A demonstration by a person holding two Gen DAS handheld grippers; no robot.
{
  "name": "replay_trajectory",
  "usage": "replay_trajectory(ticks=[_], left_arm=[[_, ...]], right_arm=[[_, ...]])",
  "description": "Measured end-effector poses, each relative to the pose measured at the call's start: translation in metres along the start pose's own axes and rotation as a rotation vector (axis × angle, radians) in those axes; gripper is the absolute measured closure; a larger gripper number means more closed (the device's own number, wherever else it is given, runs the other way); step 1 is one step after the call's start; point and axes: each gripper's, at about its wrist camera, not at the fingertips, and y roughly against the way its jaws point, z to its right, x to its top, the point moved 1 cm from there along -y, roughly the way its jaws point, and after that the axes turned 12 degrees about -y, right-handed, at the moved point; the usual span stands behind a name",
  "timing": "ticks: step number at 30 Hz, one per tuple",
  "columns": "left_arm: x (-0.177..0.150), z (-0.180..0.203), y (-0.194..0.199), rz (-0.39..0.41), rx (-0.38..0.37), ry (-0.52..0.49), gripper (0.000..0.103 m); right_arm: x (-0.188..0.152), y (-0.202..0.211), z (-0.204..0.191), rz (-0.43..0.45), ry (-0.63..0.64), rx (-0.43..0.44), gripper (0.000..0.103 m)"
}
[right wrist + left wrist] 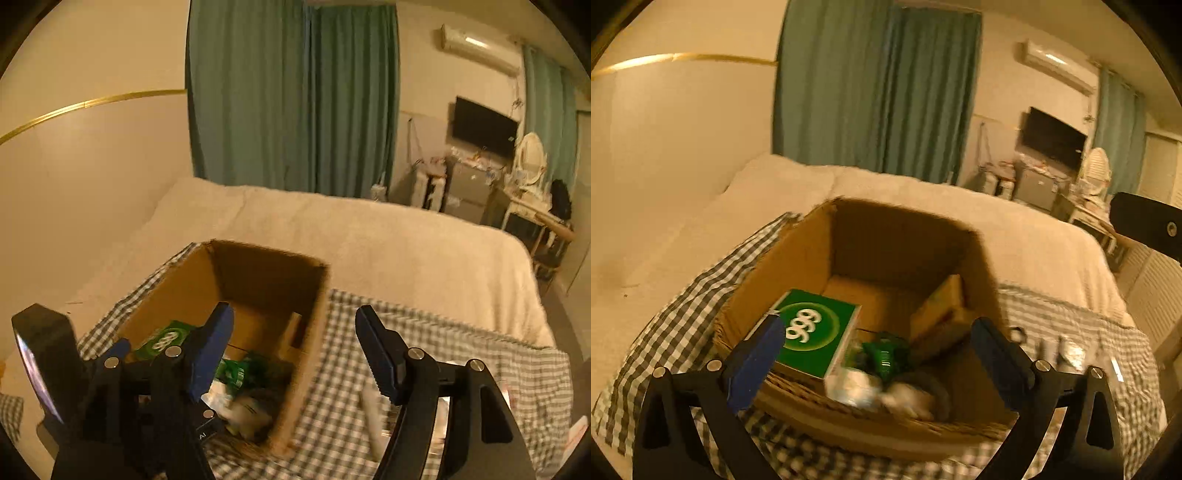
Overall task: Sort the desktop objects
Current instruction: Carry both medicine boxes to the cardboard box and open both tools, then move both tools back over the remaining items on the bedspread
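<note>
Both hand-held grippers empty beside open brown cardboard box (849,258).
Left hand-held gripper (879,350) spread wide over it; right hand-held gripper (295,343) spread, blurred white object (373,417) just below-ahead, nearer right.

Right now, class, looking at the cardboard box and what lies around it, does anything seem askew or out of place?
The green 999 box lies tilted inside the cardboard box, leaning on the jumbled items beside it. A few blurred white items lie outside on the checked cloth. Nothing looks spilled or damaged.
</note>
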Motion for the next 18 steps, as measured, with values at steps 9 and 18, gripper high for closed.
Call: replay_trajectory(ticks=[9, 18], left_arm=[[0.025, 0.072, 0.069, 0.023, -0.120, -0.003, 0.000], [0.015, 0.133, 0.085, -0.034, -0.198, -0.089, 0.000]], right_arm=[[0.015, 0.111, 0.058, 0.120, -0.050, -0.138, 0.035], [-0.001, 0.182, 0.115, 0.148, -0.136, -0.224, 0.035]])
